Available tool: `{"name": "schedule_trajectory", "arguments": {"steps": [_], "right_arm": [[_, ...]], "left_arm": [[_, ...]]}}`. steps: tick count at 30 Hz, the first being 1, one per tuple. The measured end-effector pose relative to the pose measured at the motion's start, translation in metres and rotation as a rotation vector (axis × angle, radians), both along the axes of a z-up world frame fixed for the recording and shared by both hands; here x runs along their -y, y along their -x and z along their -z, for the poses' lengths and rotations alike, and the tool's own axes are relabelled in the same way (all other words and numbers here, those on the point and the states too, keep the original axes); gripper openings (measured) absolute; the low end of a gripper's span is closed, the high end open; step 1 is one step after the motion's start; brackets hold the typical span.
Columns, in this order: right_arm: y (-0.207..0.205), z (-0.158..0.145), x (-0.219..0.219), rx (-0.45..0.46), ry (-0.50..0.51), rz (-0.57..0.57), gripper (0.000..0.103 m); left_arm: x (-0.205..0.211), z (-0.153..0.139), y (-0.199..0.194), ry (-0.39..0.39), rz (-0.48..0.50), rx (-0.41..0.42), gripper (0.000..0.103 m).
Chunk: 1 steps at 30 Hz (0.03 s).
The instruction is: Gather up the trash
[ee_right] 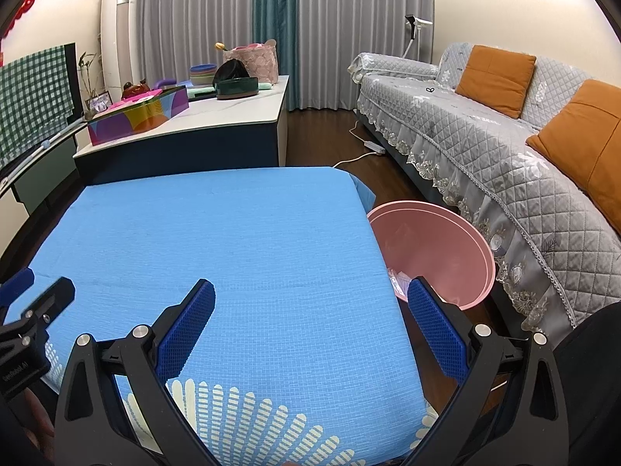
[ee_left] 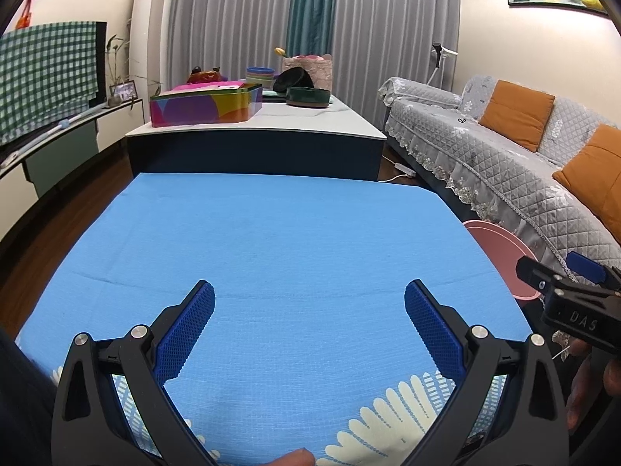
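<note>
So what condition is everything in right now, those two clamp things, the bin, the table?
Left tool: open, holding nothing.
Right tool: open, holding nothing.
Round pink plastic bin: upright on the floor beside the table, clear wrapper scraps inside.
Blue cloth-covered table: no trash visible on it.
Colourful rectangular tin: lid on.
Grey curtains: drawn shut.

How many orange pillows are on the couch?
2. One orange pillow leans on the couch back farther away; the other orange pillow sits nearer the camera. More may be hidden off-frame.
</note>
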State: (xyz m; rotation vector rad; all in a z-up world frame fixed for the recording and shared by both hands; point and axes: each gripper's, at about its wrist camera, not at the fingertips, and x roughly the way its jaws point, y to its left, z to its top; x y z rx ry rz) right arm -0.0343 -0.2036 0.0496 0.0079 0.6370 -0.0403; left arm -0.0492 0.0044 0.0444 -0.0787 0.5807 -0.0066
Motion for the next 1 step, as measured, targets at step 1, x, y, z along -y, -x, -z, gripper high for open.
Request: {"name": "schedule_trajectory", "arguments": {"steps": [1], "right_arm": [[0.0001, 0.0007, -0.0003, -0.003, 0.003, -0.001, 0.098]], "left_arm": [[-0.0001, -0.0003, 0.0001, 0.0, -0.001, 0.002, 0.095]]}}
